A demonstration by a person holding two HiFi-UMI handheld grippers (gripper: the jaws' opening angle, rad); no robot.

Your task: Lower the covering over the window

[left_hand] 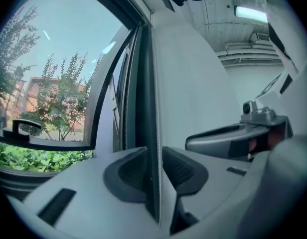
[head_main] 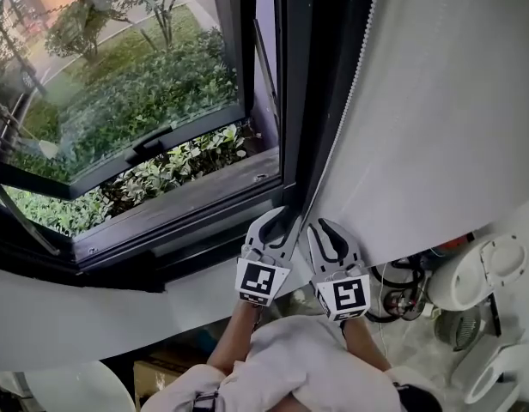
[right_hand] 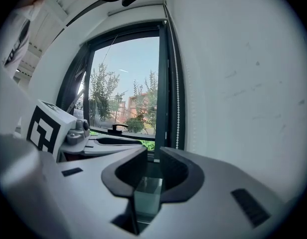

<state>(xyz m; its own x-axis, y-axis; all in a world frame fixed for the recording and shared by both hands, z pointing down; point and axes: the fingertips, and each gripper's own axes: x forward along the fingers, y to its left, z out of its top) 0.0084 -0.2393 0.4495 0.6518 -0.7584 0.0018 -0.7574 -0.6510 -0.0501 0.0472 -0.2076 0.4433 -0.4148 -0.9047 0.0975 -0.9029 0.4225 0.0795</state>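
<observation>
The white roller blind [head_main: 436,118] hangs over the right part of the window, its bottom edge near my grippers. Its bead chain [head_main: 346,118] runs down the blind's left edge beside the dark window frame [head_main: 294,101]. My left gripper [head_main: 277,226] points up at the frame. In the left gripper view the bead chain [left_hand: 157,133] passes between the jaws close to the right pad, with a dark gap on its left, so the left gripper [left_hand: 154,158] is open. My right gripper [head_main: 326,230] stands just to its right, open and empty [right_hand: 153,158]. The chain [right_hand: 177,83] hangs beyond and to the right of it.
The left window sash [head_main: 118,75] is tilted open outward, with a black handle [head_main: 153,140] and green shrubs outside. A white sill [head_main: 93,316] runs below. A white fan and other appliances [head_main: 479,273] with cables [head_main: 402,294] stand at the lower right.
</observation>
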